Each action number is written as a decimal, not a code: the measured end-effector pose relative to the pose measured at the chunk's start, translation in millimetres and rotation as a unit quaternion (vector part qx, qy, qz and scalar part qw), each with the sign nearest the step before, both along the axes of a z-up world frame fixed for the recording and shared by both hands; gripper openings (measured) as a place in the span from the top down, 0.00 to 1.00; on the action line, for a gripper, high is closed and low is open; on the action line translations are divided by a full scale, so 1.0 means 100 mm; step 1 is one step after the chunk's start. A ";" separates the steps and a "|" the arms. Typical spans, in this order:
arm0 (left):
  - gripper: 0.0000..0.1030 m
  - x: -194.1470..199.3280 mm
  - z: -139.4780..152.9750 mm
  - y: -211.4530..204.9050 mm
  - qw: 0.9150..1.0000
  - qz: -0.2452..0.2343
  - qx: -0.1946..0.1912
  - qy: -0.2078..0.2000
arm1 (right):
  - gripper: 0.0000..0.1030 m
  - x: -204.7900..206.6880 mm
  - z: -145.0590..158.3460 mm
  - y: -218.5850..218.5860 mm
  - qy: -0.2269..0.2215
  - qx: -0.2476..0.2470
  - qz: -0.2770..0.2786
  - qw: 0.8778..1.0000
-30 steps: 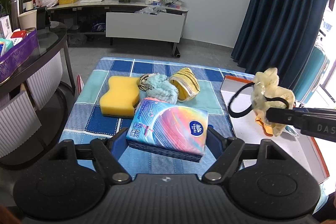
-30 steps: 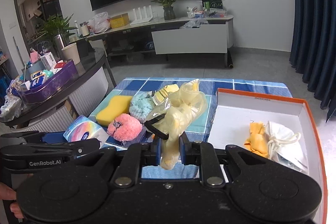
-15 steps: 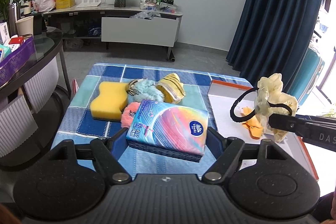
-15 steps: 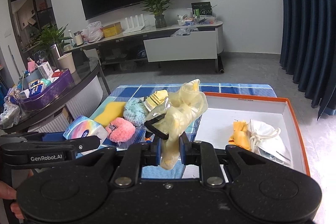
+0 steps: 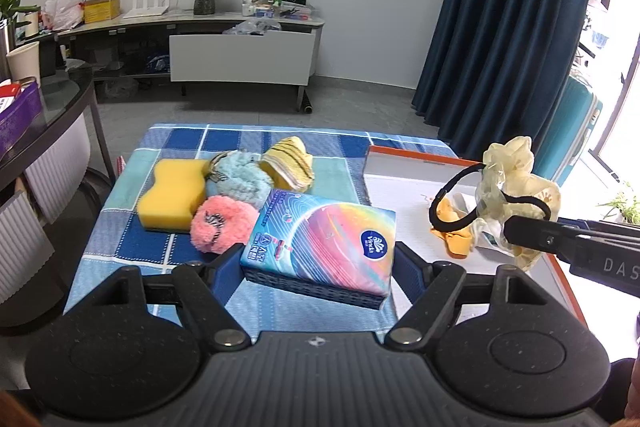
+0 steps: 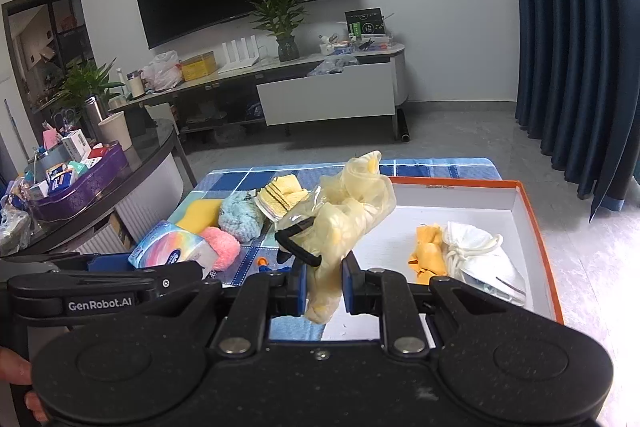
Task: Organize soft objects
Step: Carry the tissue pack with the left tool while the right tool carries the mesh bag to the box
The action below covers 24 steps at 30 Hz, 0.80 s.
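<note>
My left gripper [image 5: 318, 267] is shut on a rainbow-coloured tissue pack [image 5: 324, 239] and holds it above the blue checked tablecloth [image 5: 160, 255]. A bundle of pale yellow gloves [image 6: 344, 223] with a black hair tie [image 6: 296, 247] sits between the pads of my right gripper [image 6: 324, 283], which is shut on it at the left edge of a white box with an orange rim [image 6: 532, 219]. In the box lie an orange cloth [image 6: 428, 255] and a white mask [image 6: 480, 259]. On the cloth sit a yellow sponge [image 5: 172, 195], a blue puff [image 5: 240, 179], a pink puff [image 5: 222, 223] and a striped yellow cloth [image 5: 290, 163].
A round glass table [image 6: 120, 187] with a purple tray of small items stands close on the left. Behind the checked table is open floor, then a TV cabinet [image 5: 240, 59]. Dark blue curtains [image 5: 500, 27] and a teal suitcase [image 5: 576, 131] stand at the right.
Both grippers have shifted right toward the box, still carrying their loads. In the left wrist view the pink puff has come out from behind the tissue pack.
</note>
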<state>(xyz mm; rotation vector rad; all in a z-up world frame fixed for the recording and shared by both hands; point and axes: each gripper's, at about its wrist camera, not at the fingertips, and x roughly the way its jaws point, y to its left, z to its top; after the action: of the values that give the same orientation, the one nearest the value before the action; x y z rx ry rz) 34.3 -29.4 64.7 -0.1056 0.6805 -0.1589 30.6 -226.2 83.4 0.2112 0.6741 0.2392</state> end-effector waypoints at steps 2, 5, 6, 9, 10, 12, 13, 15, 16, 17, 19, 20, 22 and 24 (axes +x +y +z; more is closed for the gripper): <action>0.24 0.01 0.01 -0.04 1.000 -0.005 0.002 -0.001 | 0.79 -0.01 0.00 -0.02 0.000 0.000 -0.005 1.000; 0.24 0.02 0.03 -0.11 1.000 -0.011 0.003 -0.001 | 0.79 -0.01 0.00 -0.05 -0.001 0.002 -0.010 1.000; 0.24 0.02 0.04 -0.13 1.000 -0.013 0.003 -0.002 | 0.79 -0.01 0.00 -0.06 -0.001 0.002 -0.012 1.000; 0.24 0.06 0.04 -0.19 1.000 -0.020 0.003 -0.003 | 0.79 -0.02 0.00 -0.12 -0.004 0.001 -0.020 1.000; 0.24 0.07 0.04 -0.20 1.000 -0.023 0.003 -0.003 | 0.79 -0.02 0.00 -0.14 -0.004 0.002 -0.023 1.000; 0.24 0.09 0.05 -0.25 1.000 -0.027 0.004 -0.004 | 0.79 -0.03 0.01 -0.18 -0.005 0.001 -0.029 1.000; 0.24 0.10 0.05 -0.26 1.000 -0.028 0.004 -0.004 | 0.79 -0.03 0.01 -0.21 -0.005 0.000 -0.032 0.999; 0.24 0.12 0.04 -0.29 0.999 -0.032 0.003 -0.002 | 0.79 -0.04 0.00 -0.25 -0.006 0.001 -0.040 0.999; 0.24 0.13 0.04 -0.32 0.999 -0.035 0.002 -0.002 | 0.79 -0.04 0.00 -0.28 -0.006 0.001 -0.043 0.999; 0.24 0.14 0.04 -0.33 0.999 -0.037 0.002 -0.002 | 0.79 -0.04 0.00 -0.30 -0.006 0.001 -0.047 0.999; 0.24 0.16 0.04 -0.38 0.999 -0.042 0.002 -0.002 | 0.79 -0.05 0.00 -0.36 -0.006 0.001 -0.054 0.999; 0.24 0.17 0.04 -0.40 0.999 -0.044 0.001 -0.002 | 0.79 -0.05 -0.01 -0.38 -0.005 0.001 -0.057 0.998; 0.24 0.18 0.04 -0.45 0.999 -0.049 0.000 -0.002 | 0.79 -0.06 -0.02 -0.43 -0.004 0.001 -0.063 0.998; 0.24 0.20 0.04 -0.48 0.999 -0.054 -0.001 -0.001 | 0.79 -0.05 -0.03 -0.47 -0.003 0.001 -0.068 0.998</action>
<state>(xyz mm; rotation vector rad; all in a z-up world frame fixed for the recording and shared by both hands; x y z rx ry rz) 54.3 -77.5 68.6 -0.0701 0.6847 -0.2633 25.1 -273.3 80.6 0.2567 0.6499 0.1103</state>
